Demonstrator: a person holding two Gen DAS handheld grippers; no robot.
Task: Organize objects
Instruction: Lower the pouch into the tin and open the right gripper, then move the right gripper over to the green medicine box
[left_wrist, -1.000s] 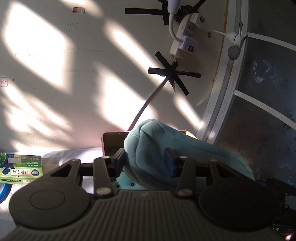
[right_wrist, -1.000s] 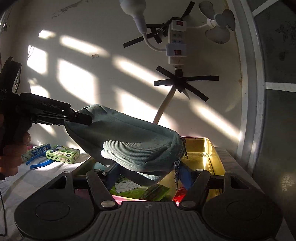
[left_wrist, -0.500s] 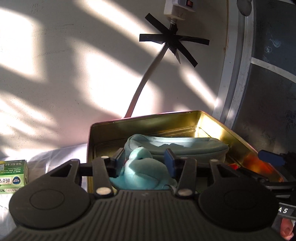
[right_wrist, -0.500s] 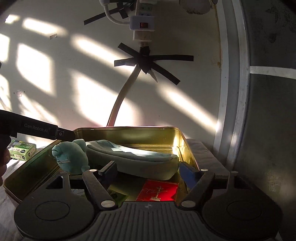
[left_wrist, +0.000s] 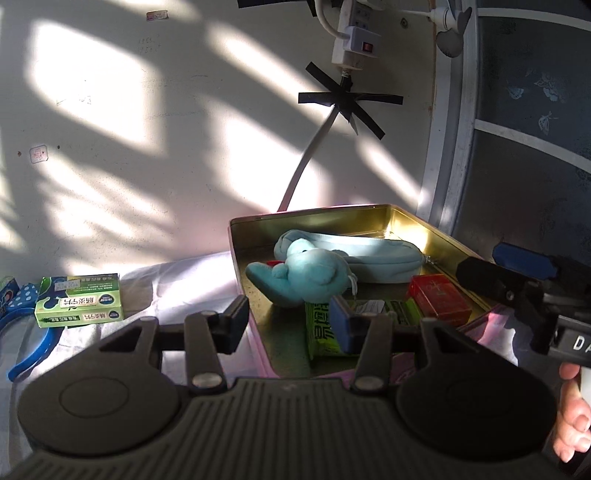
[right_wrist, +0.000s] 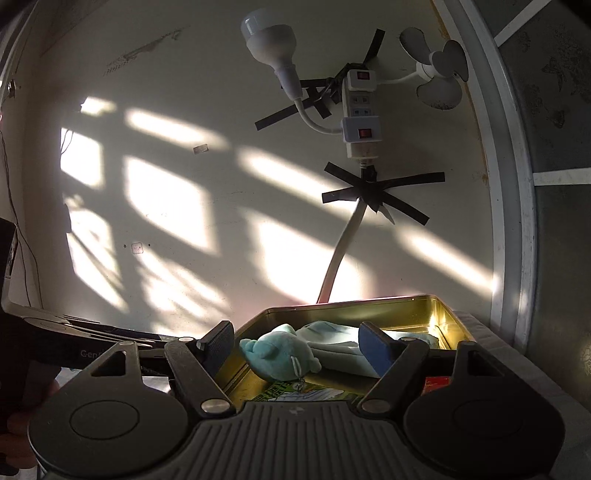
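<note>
A gold tin box (left_wrist: 413, 221) (right_wrist: 373, 306) stands by the wall. In it lie a teal pencil pouch (left_wrist: 376, 258) (right_wrist: 332, 354) with a teal plush toy (left_wrist: 306, 273) (right_wrist: 280, 354) on its end, a red box (left_wrist: 439, 299) and a green box (left_wrist: 321, 332). My left gripper (left_wrist: 288, 321) is open and empty, just in front of the tin's near left corner. My right gripper (right_wrist: 295, 345) is open and empty, at the tin's near edge; it also shows in the left wrist view (left_wrist: 517, 273).
On the white cloth left of the tin lie a green box (left_wrist: 79, 304) and a blue headband (left_wrist: 26, 343). A power strip (right_wrist: 360, 114), taped cable (right_wrist: 343, 243) and small fan (right_wrist: 439, 81) hang on the wall. A dark panel (left_wrist: 535, 147) stands at the right.
Both grippers have let go of the pouch and plush, which now lie in the tin. Both grippers have pulled back and up, with jaws wider apart.
</note>
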